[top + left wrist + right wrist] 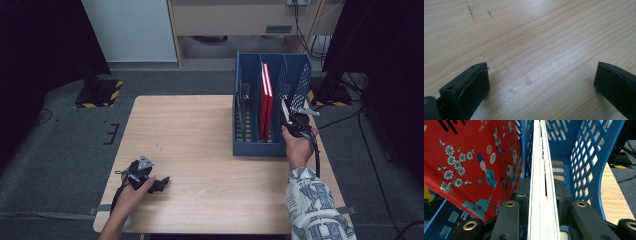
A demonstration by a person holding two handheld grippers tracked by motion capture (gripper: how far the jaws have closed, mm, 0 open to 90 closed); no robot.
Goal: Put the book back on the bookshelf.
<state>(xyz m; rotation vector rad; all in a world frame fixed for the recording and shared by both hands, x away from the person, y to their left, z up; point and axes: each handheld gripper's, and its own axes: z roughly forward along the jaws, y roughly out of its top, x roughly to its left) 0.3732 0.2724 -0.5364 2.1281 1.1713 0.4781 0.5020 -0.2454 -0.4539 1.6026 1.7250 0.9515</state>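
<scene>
Right gripper (541,202) fingers clamp a white-edged book (541,170) upright in the blue file rack (295,75), apparently beside red books (265,100), spine pointing far. Left gripper (541,82) fingers open over surface (200,140).

floor (60,150): grey carpet | wall panel (131,30): pale blue | cabinet (235,17): beige | curtains (40,40): black

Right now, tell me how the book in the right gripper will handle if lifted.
The book likely stays stiff: its page edges run straight between the jaws of the right gripper. Thin, probably light. Held by one edge, it may pivot.
</scene>
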